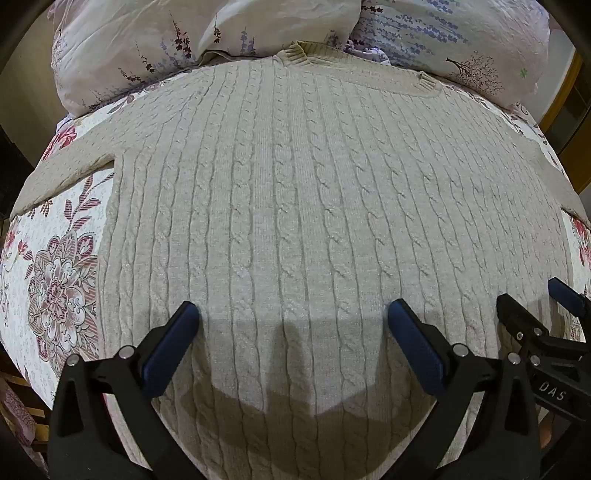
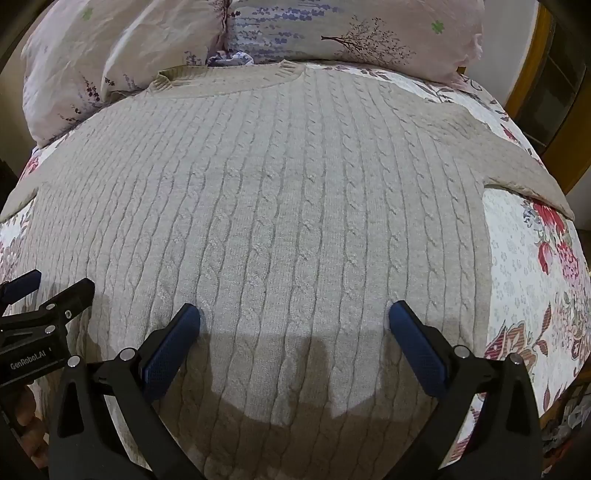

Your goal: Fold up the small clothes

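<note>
A beige cable-knit sweater (image 1: 295, 192) lies flat on the bed, neckline at the far end by the pillows, sleeves spread out to both sides. It also fills the right wrist view (image 2: 280, 206). My left gripper (image 1: 293, 314) is open and empty, hovering over the sweater's lower body, left of centre. My right gripper (image 2: 293, 314) is open and empty, over the lower body to the right. The right gripper also shows at the right edge of the left wrist view (image 1: 535, 302); the left gripper shows at the left edge of the right wrist view (image 2: 55, 288).
The bed has a floral quilt (image 1: 55, 273), also seen to the right of the sweater (image 2: 535, 280). Floral pillows (image 1: 184, 44) lie along the head of the bed (image 2: 332, 29). A wooden frame (image 2: 532, 74) stands at the far right.
</note>
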Demonstrator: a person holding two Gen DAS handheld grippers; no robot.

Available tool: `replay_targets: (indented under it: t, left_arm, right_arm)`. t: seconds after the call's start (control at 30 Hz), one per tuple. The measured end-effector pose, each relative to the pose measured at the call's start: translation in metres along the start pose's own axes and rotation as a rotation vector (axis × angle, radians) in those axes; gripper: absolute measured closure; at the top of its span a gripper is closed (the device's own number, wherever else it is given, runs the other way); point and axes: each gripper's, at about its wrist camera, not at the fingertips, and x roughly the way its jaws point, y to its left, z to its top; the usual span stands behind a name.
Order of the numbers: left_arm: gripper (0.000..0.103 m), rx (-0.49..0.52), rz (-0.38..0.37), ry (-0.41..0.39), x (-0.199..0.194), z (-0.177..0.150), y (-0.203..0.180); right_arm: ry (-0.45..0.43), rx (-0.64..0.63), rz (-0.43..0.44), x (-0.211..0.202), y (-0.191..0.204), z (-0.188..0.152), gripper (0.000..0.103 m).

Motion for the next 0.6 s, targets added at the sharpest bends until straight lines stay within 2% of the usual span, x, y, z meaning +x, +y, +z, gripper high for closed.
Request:
replay_targets:
  t: [0.43, 0.53, 0.6]
  left_arm:
    - [0.002, -0.001, -0.002, 0.001, 0.0, -0.002, 0.0]
    - [0.002, 0.002, -0.003, -0.001, 0.0, -0.001, 0.001]
    - [0.002, 0.006, -0.002, -0.004, 0.001, -0.001, 0.001]
  right_arm:
    - [0.001, -0.085, 0.049, -0.001, -0.001, 0.003, 0.001]
    - [-0.024, -0.07, 0.073, -0.006, -0.014, 0.008, 0.001]
    - [-0.069, 0.008, 0.084, -0.012, -0.043, 0.02, 0.01]
